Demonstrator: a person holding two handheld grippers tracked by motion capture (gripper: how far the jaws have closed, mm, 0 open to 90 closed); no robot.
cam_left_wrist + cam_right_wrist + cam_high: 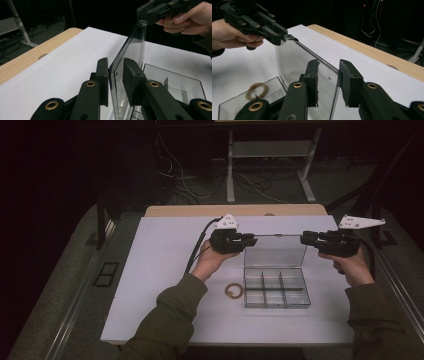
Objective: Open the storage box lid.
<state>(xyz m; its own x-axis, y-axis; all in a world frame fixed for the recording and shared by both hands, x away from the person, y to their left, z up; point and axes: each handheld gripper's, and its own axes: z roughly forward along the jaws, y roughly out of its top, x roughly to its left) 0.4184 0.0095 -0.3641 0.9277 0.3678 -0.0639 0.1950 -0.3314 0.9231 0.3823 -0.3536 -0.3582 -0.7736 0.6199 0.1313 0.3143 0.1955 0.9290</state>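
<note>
Jaws of left gripper point(115, 75) and right gripper point(329, 77) are closed loosely about the upright clear lid point(276, 251), one corner each

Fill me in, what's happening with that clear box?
A person holds the raised lid of a clear compartment box with both tongs. The left tongs straddle its top left corner and the right tongs its top right one, and the lid stands about upright. None of the compartments appears to hold anything. A tan ring lies on the white table just left of the box.
</note>
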